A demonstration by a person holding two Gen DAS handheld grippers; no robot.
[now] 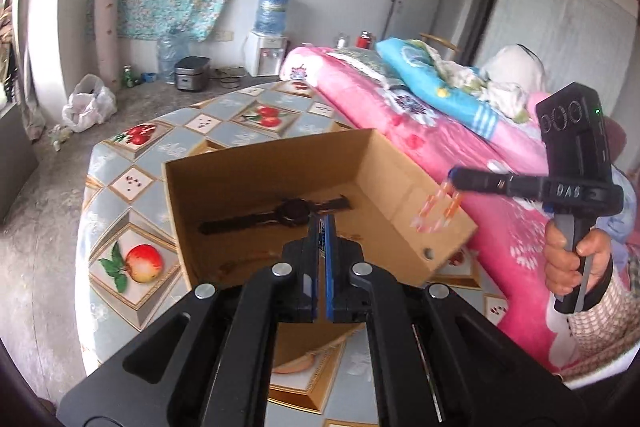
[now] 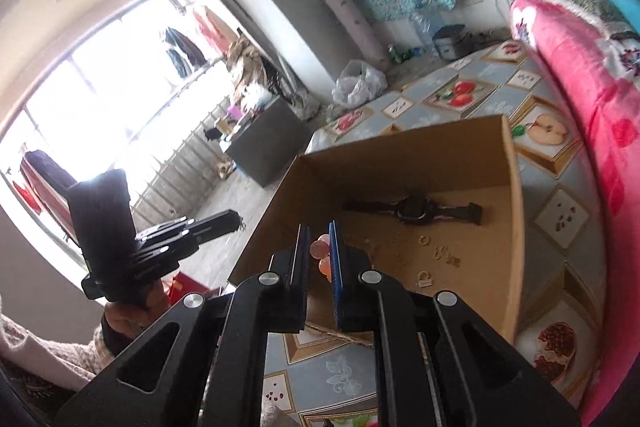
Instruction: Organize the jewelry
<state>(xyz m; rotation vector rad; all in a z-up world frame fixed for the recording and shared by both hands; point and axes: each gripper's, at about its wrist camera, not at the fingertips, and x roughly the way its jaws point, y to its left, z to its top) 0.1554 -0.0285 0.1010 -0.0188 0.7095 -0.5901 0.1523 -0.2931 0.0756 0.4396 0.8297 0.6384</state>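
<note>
From the left wrist view, the left claw [image 1: 322, 227] hung above the open brown cardboard box [image 1: 404, 183] on the fruit-patterned round bench [image 1: 132, 195], its blue-padded fingers [image 1: 329, 239] drawn nearly together with nothing seen between them. A black wristwatch [image 1: 280, 213] lay flat on the box floor just beyond the fingertips. To the right, over the box's right wall, the right claw [image 1: 438, 209] carried a blurred strand of translucent orange-pink beads. A pink floral bed [image 1: 400, 123] ran alongside the bench.

From the right wrist view, the right claw [image 2: 320, 247] was narrowed onto the orange-pink bead bracelet [image 2: 322, 255], pinched between its pads [image 2: 335, 259] above the near corner of the cardboard box [image 2: 516, 187]. The left claw [image 2: 224, 221] stood apart, outside the box's left wall; whether it was parted or closed could not be told here. The step in hand appeared to be delivering the bracelet into the box — the next move would likely call for lowering it clear of the wall and easing the grip.

Only this view showed small gold-toned rings and earrings [image 2: 436, 255] scattered on the box floor near the black wristwatch [image 2: 412, 211] — pieces the left view hid behind its own claw. Only the left view showed the right hand [image 1: 576, 259] gripping its handle.
</note>
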